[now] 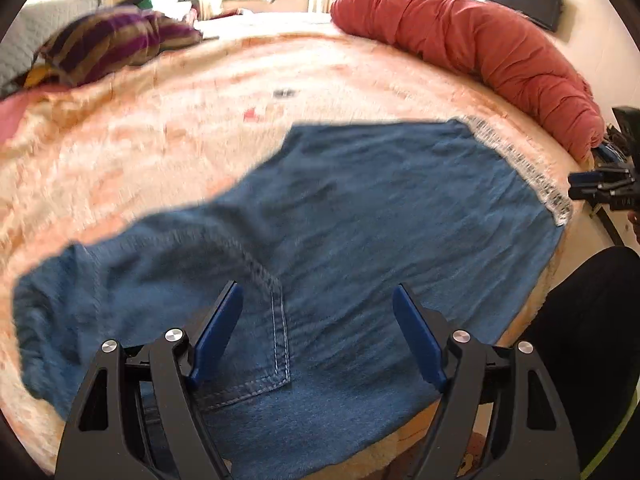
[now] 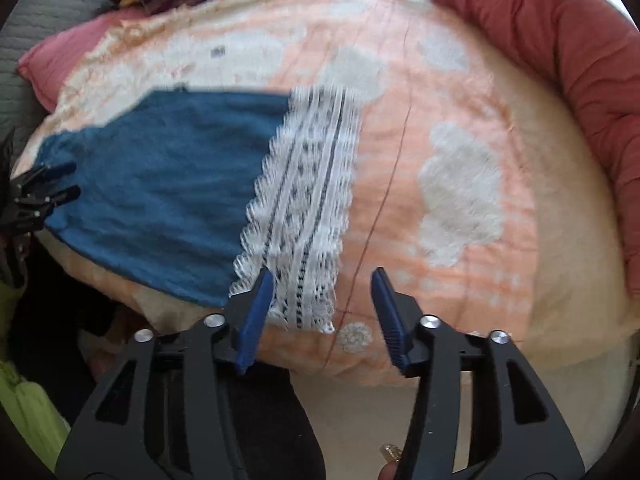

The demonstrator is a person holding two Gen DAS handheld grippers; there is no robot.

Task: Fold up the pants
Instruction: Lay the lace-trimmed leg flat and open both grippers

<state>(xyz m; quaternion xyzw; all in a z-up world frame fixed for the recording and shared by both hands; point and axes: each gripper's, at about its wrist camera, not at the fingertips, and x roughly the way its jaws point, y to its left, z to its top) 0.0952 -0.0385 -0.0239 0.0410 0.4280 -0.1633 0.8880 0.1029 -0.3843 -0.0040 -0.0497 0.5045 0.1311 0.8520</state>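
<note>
The pants (image 1: 340, 216) lie flat on the bed (image 1: 168, 144) near its front edge, lace hem (image 2: 304, 200) rightward, a rolled blanket (image 1: 472, 48) behind and pillows (image 1: 116, 44) back left.

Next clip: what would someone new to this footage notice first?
The blue pants stand out first, spread flat across the peach bedspread, with a white lace hem at the leg end. A rolled red blanket lines the bed's far edge. Both tools, left and right, hover open above the fabric, gripping nothing.
</note>
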